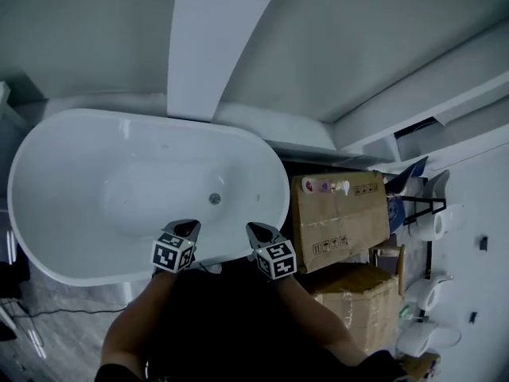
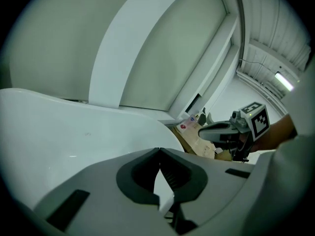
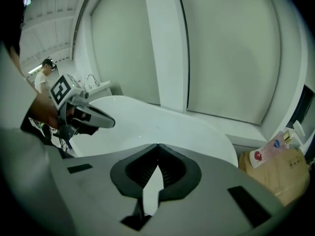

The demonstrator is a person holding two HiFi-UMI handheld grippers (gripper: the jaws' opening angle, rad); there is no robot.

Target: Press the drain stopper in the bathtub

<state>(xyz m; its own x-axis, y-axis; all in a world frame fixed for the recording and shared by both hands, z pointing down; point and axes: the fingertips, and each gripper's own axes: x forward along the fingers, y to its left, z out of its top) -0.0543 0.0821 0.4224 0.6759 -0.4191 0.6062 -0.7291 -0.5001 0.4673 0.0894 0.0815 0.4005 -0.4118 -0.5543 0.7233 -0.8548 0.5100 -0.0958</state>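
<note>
A white oval bathtub [image 1: 71, 146] fills the left of the head view. Its small round metal drain stopper [image 1: 214, 199] sits in the basin floor, towards the right end. My left gripper [image 1: 191, 226] hovers over the tub's near rim, just below and left of the stopper, jaws shut and empty. My right gripper [image 1: 254, 230] hangs beside it, below and right of the stopper, also shut and empty. The left gripper view looks over shut jaws [image 2: 160, 149] at the tub rim [image 2: 59, 112] and the right gripper [image 2: 216, 130]. The right gripper view shows shut jaws [image 3: 158, 145]; neither gripper view shows the stopper.
Cardboard boxes [image 1: 338, 213] stand against the tub's right end, with white ceramic fixtures [image 1: 429, 223] beyond them. A white column [image 1: 211, 38] rises behind the tub. Cables [image 1: 32, 317] lie on the floor at lower left. A person [image 3: 47, 70] stands far off.
</note>
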